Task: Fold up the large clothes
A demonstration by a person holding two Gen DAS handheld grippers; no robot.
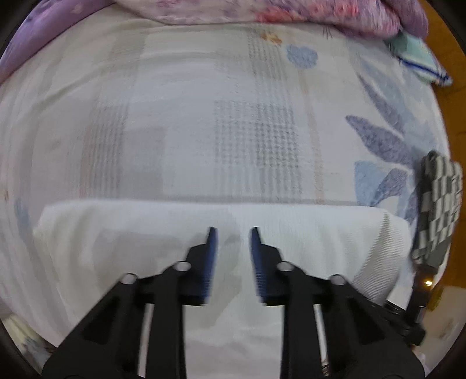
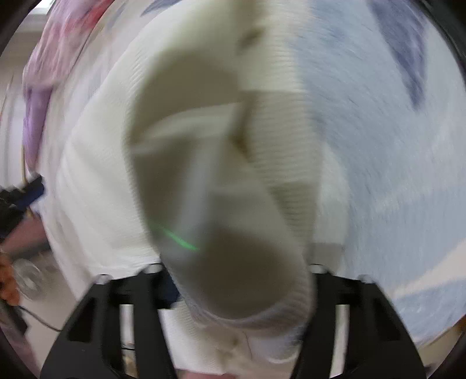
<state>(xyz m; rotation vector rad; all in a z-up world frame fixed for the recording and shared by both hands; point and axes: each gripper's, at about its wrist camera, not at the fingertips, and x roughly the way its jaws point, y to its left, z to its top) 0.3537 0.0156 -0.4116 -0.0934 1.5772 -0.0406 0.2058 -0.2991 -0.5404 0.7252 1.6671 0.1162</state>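
Observation:
A white ribbed garment lies folded in a long band across the patterned bed sheet. My left gripper points straight down over its middle. The blue pads stand a little apart, and only flat cloth shows in the gap. In the blurred right wrist view a thick fold of the garment rises from between the jaws of my right gripper and hides its fingertips, so it looks pinched there. A checkered sleeve shows at the garment's right end.
A pink floral quilt and a purple cover are heaped along the far side of the bed. A teal cloth with blue stripes lies at the far right corner, beside the brown floor.

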